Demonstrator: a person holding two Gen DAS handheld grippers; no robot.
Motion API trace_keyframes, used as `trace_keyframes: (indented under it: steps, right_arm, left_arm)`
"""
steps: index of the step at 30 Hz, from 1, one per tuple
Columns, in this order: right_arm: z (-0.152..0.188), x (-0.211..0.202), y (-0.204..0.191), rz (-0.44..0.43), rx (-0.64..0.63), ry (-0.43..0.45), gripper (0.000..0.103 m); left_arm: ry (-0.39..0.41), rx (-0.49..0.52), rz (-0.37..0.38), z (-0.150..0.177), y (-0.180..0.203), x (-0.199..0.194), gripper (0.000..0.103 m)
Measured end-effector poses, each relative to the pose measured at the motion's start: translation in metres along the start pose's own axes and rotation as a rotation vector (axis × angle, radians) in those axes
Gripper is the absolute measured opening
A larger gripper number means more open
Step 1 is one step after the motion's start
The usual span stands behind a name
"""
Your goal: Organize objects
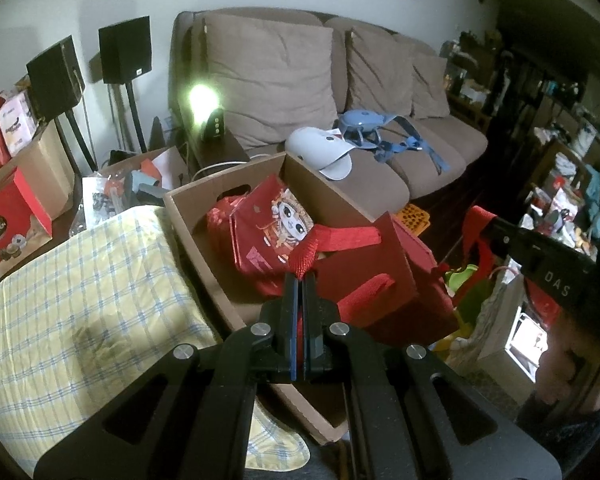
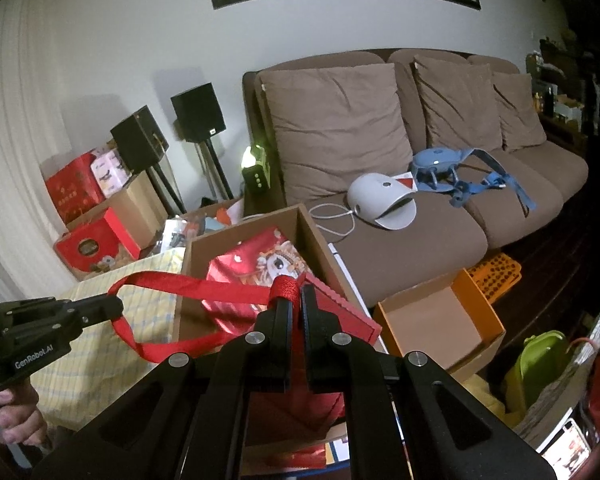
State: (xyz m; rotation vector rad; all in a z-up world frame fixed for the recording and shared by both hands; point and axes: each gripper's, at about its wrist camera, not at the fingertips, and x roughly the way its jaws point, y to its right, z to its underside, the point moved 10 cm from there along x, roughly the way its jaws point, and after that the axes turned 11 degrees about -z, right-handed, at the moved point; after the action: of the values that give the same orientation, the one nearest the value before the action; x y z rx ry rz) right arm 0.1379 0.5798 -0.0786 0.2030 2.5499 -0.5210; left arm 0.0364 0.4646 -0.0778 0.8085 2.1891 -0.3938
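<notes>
The left tool is clamped on one red ribbon handle of the plain red paper gift bag, and the right tool pinches the bag's other red handle. The bag hangs over the open brown cardboard box, which holds a red cartoon-printed bag. Beyond stands the brown cushioned sofa.

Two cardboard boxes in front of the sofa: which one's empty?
The orange-edged box on the floor right of the grippers; its open interior shows bare. The brown box beside the checked cloth holds the red gift bag.
</notes>
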Motion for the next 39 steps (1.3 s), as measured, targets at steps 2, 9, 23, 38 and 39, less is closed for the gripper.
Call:
trace_keyframes:
  steps: [2,9,23,38,39]
  right_arm:
    - [0.000,0.002,0.000,-0.001,-0.001,-0.003,0.005]
    - [0.004,0.011,-0.006,-0.002,-0.014,-0.017,0.005]
    - [0.011,0.025,-0.014,0.004,-0.039,-0.047,0.005]
    - [0.023,0.045,-0.019,0.006,-0.060,-0.095,0.005]
    - [0.024,0.047,-0.020,0.006,-0.060,-0.099,0.005]
  left_arm:
    - [-0.002,-0.002,-0.001,0.000,-0.001,0.001,0.002]
    - [-0.005,0.000,-0.004,0.002,-0.004,0.005,0.002]
    - [-0.012,-0.024,-0.010,0.002,-0.019,0.009,0.002]
    - [-0.035,-0.054,-0.006,0.004,-0.034,0.024,0.002]
    - [-0.038,-0.056,-0.007,0.005,-0.035,0.026,0.002]
